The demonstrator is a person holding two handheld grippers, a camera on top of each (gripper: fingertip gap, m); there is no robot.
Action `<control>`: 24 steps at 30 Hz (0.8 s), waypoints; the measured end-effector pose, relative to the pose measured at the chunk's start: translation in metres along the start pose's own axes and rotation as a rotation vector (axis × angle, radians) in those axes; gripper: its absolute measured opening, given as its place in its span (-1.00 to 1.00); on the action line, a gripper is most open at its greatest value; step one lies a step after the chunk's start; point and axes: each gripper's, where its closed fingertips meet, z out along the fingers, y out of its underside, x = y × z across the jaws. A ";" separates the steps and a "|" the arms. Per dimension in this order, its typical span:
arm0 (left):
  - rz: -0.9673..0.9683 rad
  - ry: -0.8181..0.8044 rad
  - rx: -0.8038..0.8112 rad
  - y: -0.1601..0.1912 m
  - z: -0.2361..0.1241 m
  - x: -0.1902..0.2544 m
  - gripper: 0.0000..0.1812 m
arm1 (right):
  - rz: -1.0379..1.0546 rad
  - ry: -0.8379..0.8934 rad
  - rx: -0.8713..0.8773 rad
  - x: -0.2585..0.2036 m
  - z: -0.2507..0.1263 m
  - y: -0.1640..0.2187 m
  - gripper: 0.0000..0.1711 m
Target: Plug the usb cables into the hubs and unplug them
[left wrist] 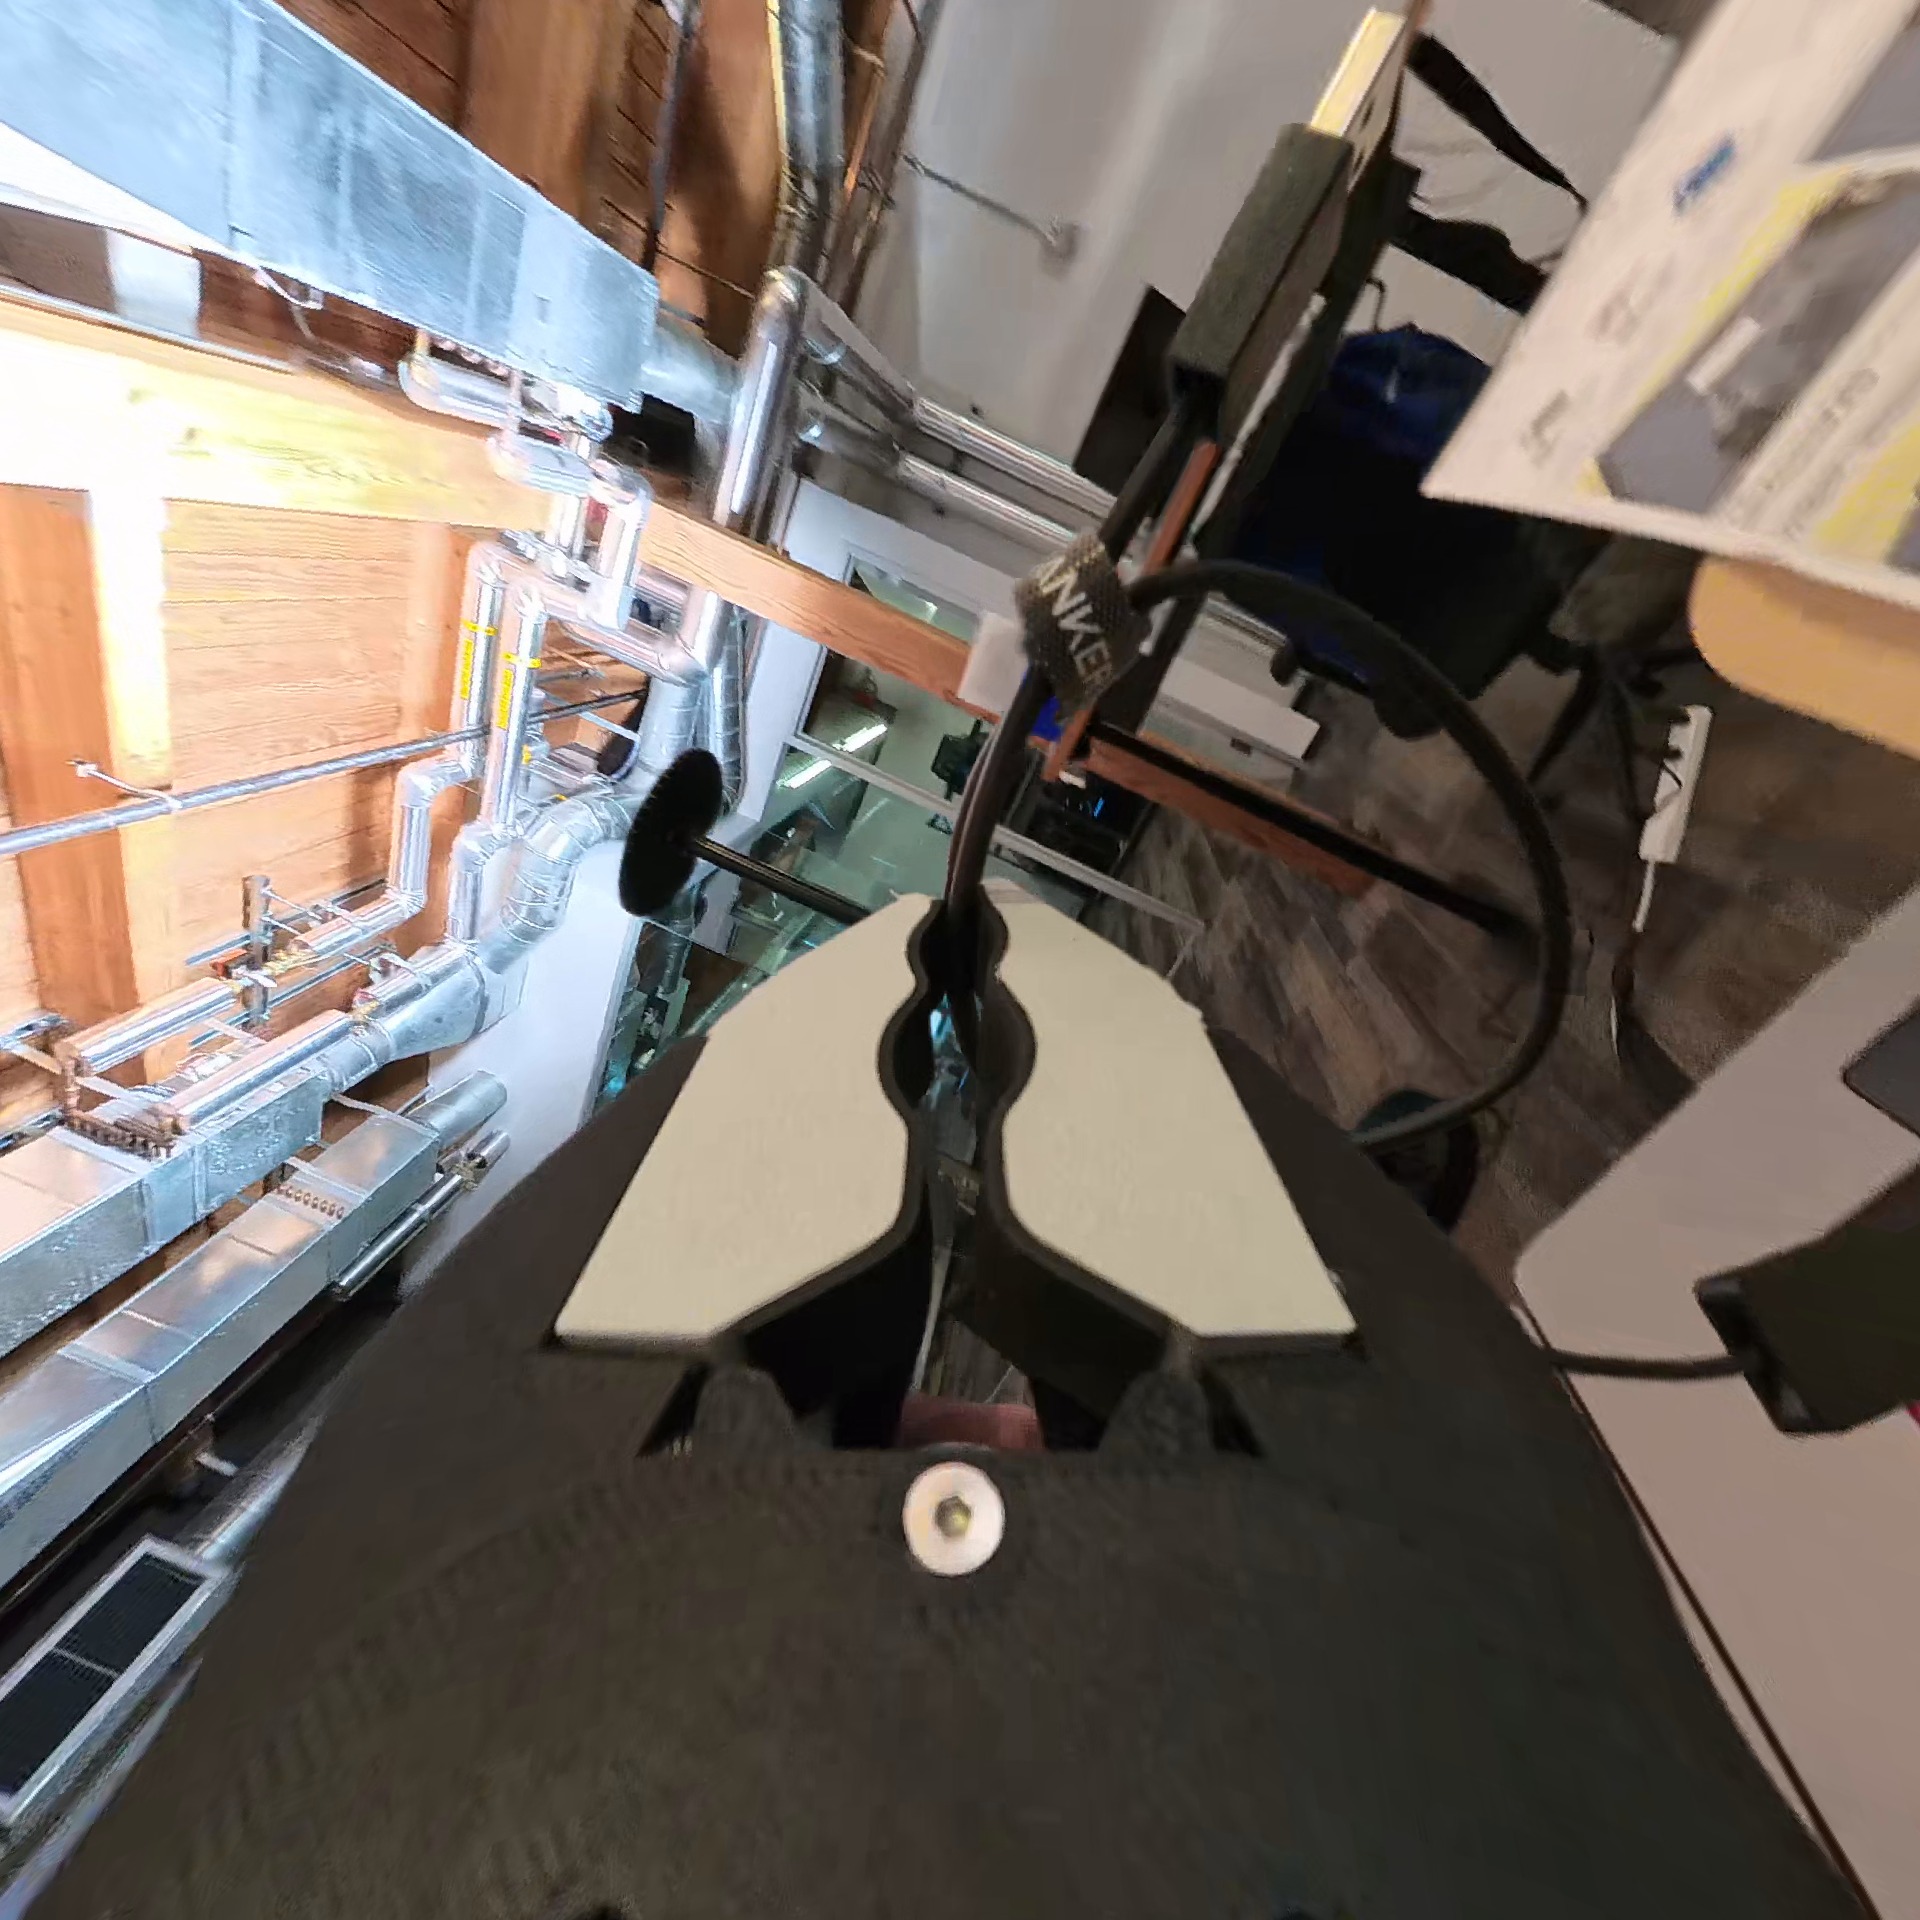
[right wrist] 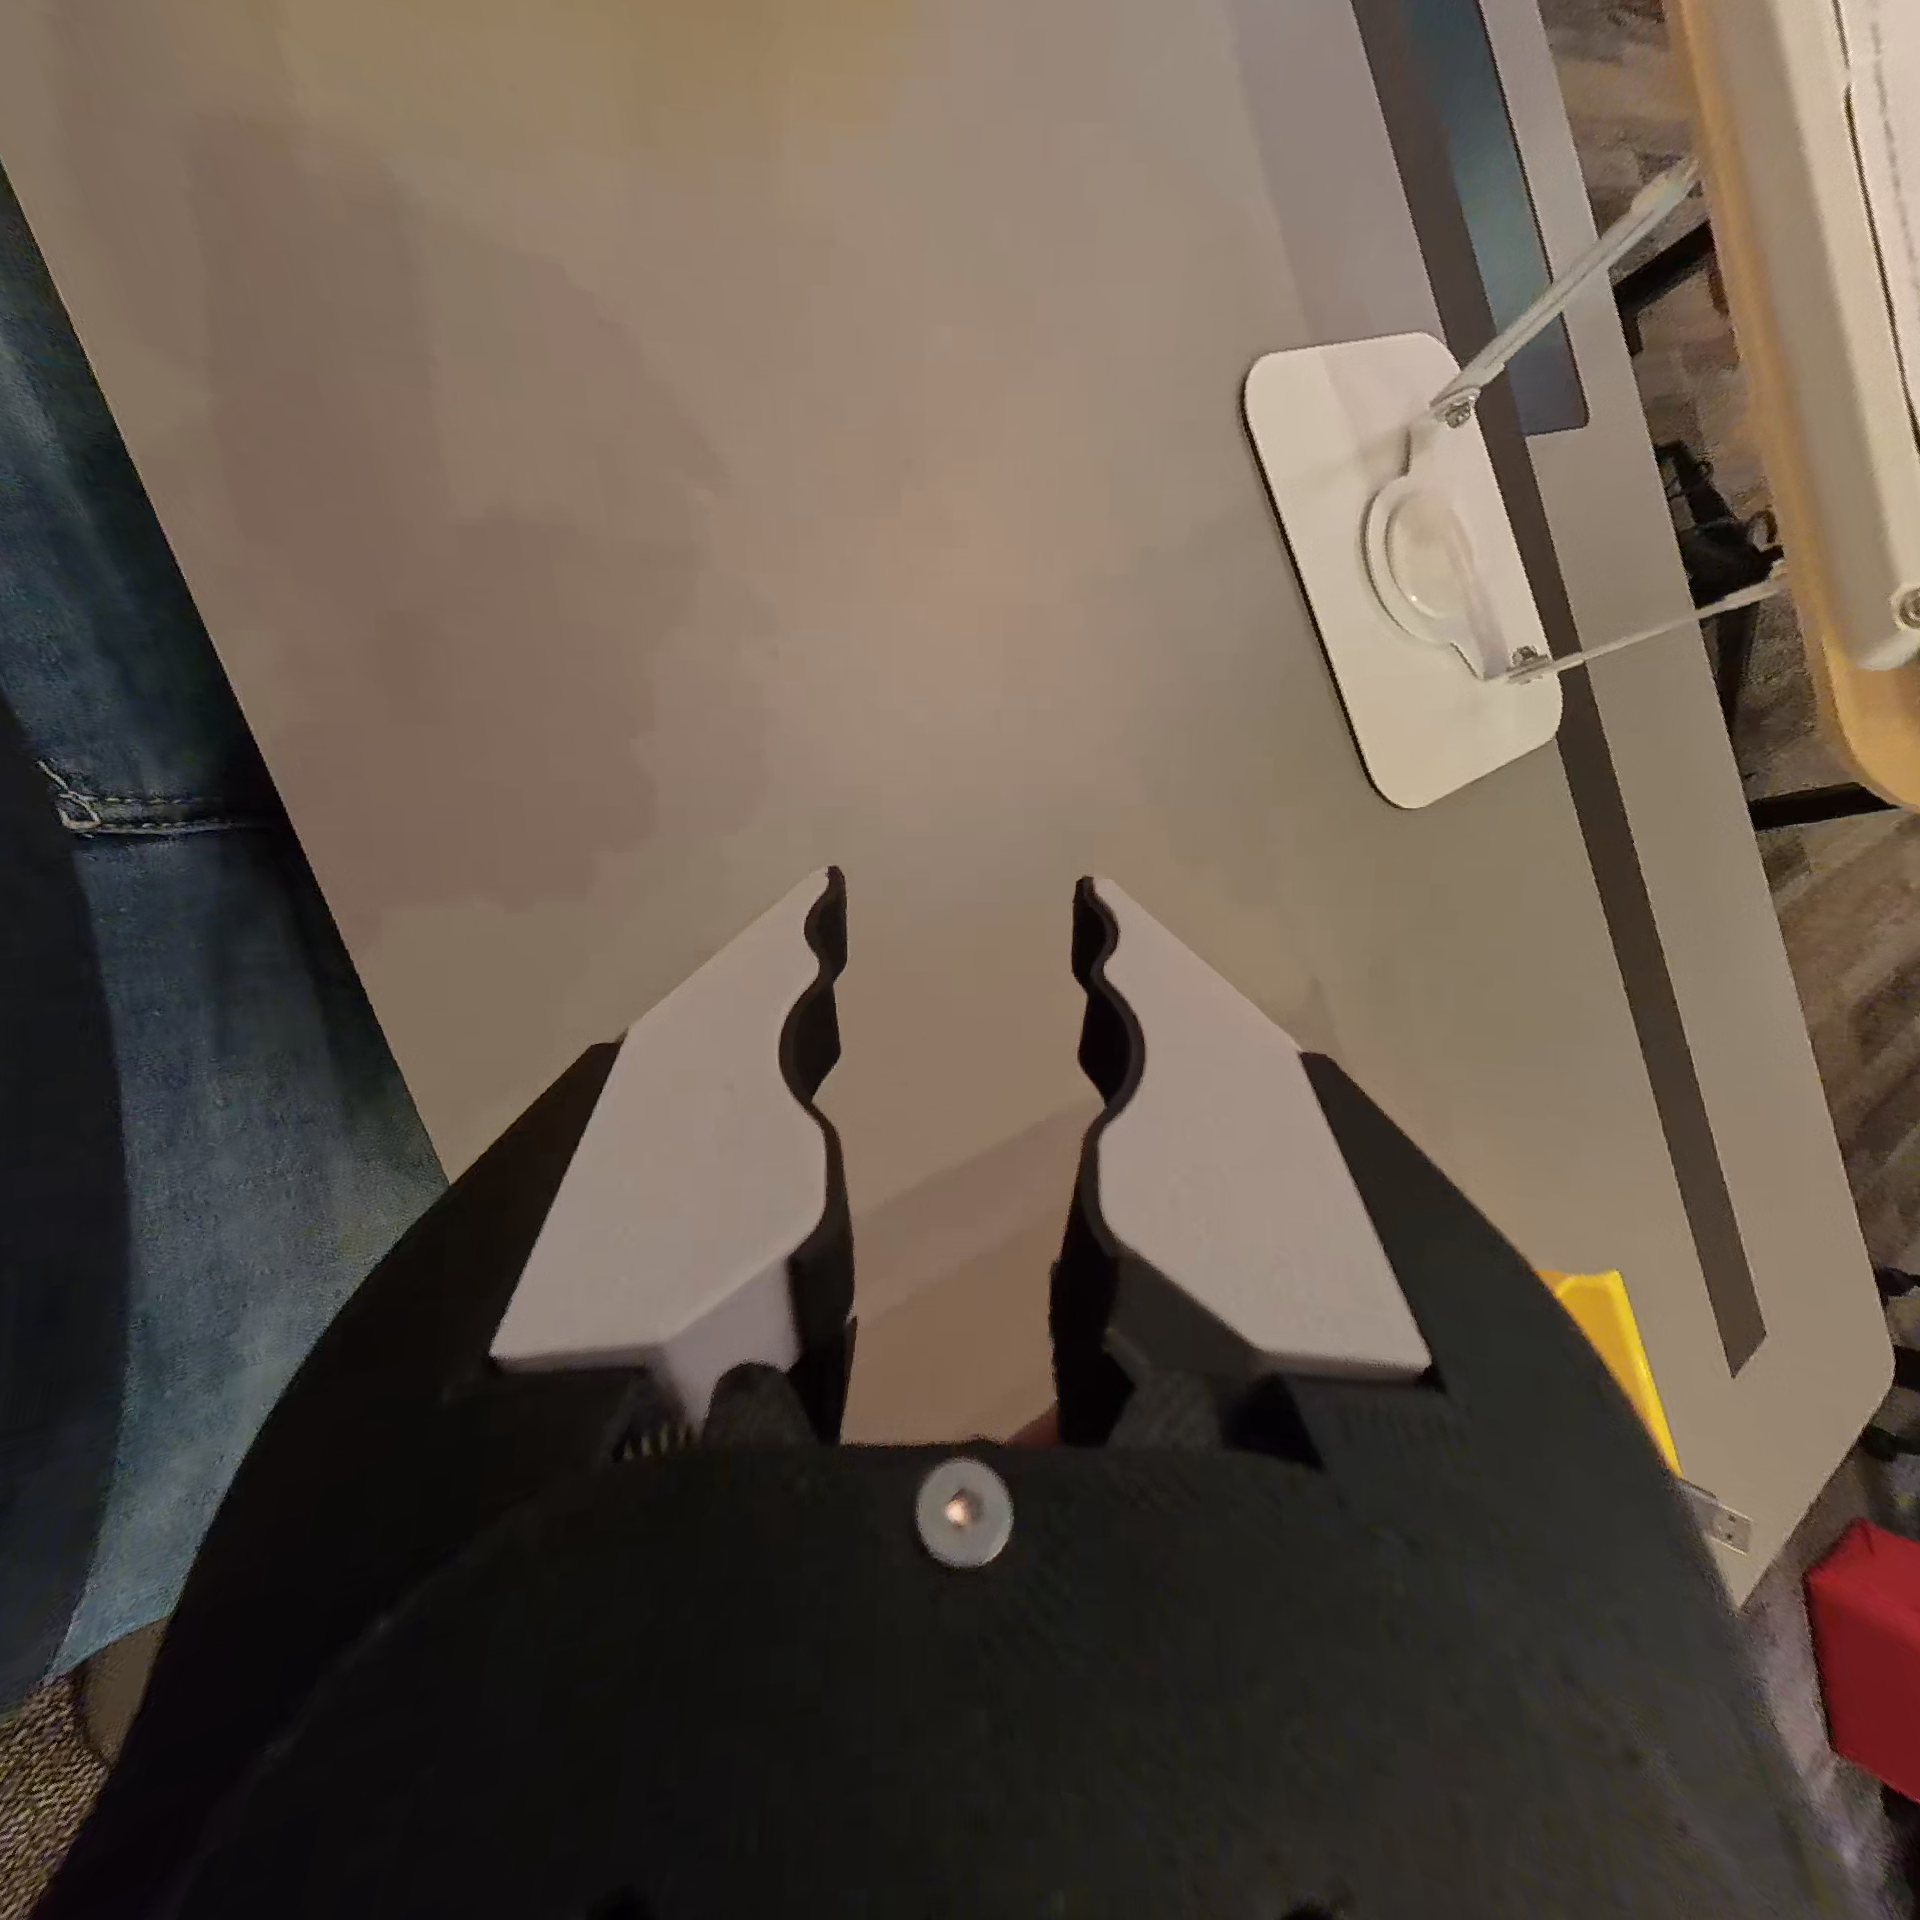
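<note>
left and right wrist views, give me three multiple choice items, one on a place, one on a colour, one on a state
1. Where does the black cable run in the left wrist view?
A. between the left gripper's fingers
B. flat on the table
C. inside a yellow bin

2. What colour is the strap wrapped round the cable?
A. red
B. white
C. black

3. How does the right gripper stand?
A. shut on a cable
B. open and empty
C. shut on a white plate

Answers:
1 A, the cable passes up out of the closed tips of the left gripper.
2 C, the band is dark black fabric.
3 B, its fingers are apart with only bare grey table between them.
</note>
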 end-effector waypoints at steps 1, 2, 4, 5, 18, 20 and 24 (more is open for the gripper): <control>-0.004 -0.019 0.009 -0.011 0.004 -0.013 -0.97 | -0.002 -0.002 0.005 -0.002 0.001 -0.002 -0.51; -0.005 -0.034 0.018 -0.023 0.008 -0.024 -0.97 | -0.003 -0.007 0.013 -0.005 0.002 -0.005 -0.51; -0.028 -0.050 0.048 -0.051 0.014 -0.042 -0.97 | -0.004 -0.017 0.031 -0.009 0.004 -0.009 -0.50; -0.039 -0.052 0.061 -0.065 0.018 -0.050 -0.98 | -0.007 -0.021 0.036 -0.011 0.005 -0.011 -0.50; -0.125 0.147 0.171 -0.200 0.031 -0.039 -0.96 | 0.073 0.021 0.141 -0.002 -0.012 -0.015 -0.43; -0.133 0.230 0.169 -0.199 0.025 0.002 -0.97 | 0.113 0.038 0.183 0.004 -0.017 -0.016 -0.43; -0.144 0.407 0.147 -0.190 0.005 0.094 -0.97 | 0.190 0.083 0.247 0.017 -0.021 -0.013 -0.37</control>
